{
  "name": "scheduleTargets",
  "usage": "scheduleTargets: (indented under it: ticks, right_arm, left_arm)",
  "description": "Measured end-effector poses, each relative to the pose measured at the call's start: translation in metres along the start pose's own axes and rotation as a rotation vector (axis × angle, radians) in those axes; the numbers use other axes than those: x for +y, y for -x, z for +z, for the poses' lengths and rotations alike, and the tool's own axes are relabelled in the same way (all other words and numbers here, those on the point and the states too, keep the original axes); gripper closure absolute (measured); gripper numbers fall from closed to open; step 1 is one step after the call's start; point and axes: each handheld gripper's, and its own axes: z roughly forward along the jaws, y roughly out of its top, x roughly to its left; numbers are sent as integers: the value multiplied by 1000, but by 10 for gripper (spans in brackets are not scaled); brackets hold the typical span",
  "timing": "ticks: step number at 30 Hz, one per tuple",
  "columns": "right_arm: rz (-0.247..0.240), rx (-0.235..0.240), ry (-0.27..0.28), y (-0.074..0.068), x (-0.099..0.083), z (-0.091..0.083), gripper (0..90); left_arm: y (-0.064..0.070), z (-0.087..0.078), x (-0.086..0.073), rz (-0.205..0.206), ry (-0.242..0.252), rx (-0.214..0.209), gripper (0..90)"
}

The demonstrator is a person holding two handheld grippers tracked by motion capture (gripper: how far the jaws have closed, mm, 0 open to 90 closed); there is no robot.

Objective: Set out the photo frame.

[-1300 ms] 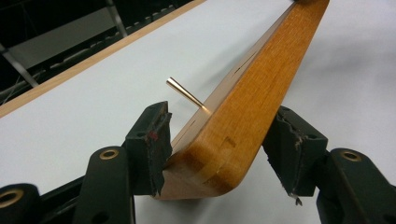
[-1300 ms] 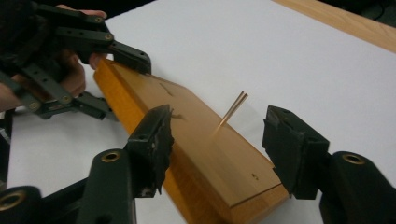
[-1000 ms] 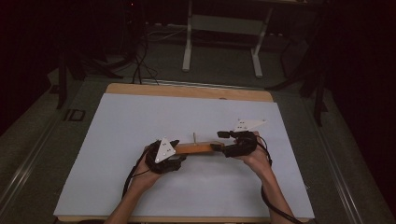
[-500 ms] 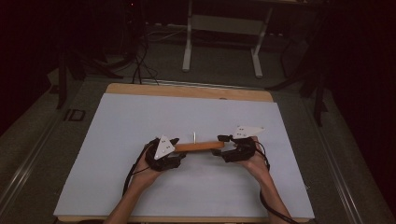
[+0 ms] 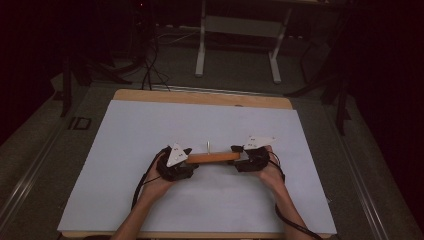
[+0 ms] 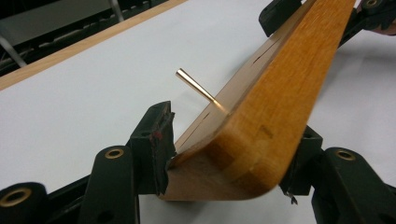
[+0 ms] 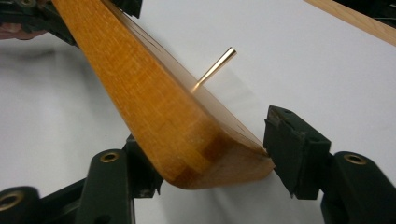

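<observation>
A curved bar of orange-brown wood (image 5: 212, 158) with a thin brass pin (image 5: 208, 146) sticking out of its middle spans between my two grippers over the white sheet. My left gripper (image 5: 189, 161) is shut on its left end and my right gripper (image 5: 237, 159) on its right end. In the left gripper view the rounded end of the wooden bar (image 6: 261, 121) sits clamped between the jaws of the left gripper (image 6: 229, 156), with the pin (image 6: 194, 84) beyond. In the right gripper view the right gripper (image 7: 215, 163) clamps the bar's other end (image 7: 154, 107), with the pin (image 7: 217, 63) behind.
The white sheet (image 5: 150, 130) covers a wooden tabletop whose far edge (image 5: 200, 97) shows bare. Beyond the table stand a metal frame's legs (image 5: 201, 55) and loose cables (image 5: 150, 70) on the dark floor. Black cables trail from both grippers toward the near edge.
The right gripper has come slightly nearer to the person and a little left, so the bar lies more level. The left gripper has barely moved. Both stay shut on the bar.
</observation>
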Motion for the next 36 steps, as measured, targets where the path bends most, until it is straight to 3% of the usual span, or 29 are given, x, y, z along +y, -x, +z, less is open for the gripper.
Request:
scheduleTargets:
  ticks: [10, 21, 25, 29, 36]
  right_arm:
    - [-17, -2, -5, 1, 1, 0, 458]
    - [-91, -47, -25, -13, 1, -7, 517]
    - [-94, -38, -24, -15, 1, -10, 533]
    - [-83, -21, -19, -16, 1, -13, 560]
    - [-42, 14, 4, -13, -2, -18, 622]
  left_arm:
    - [-6, 1, -4, -12, -6, 9, 456]
    - [-4, -1, -5, 35, -18, 17, 457]
    - [-4, -3, -5, 57, -16, 12, 463]
    - [-7, -5, -5, 46, -2, -7, 471]
    - [-13, -9, -6, -17, 22, -62, 514]
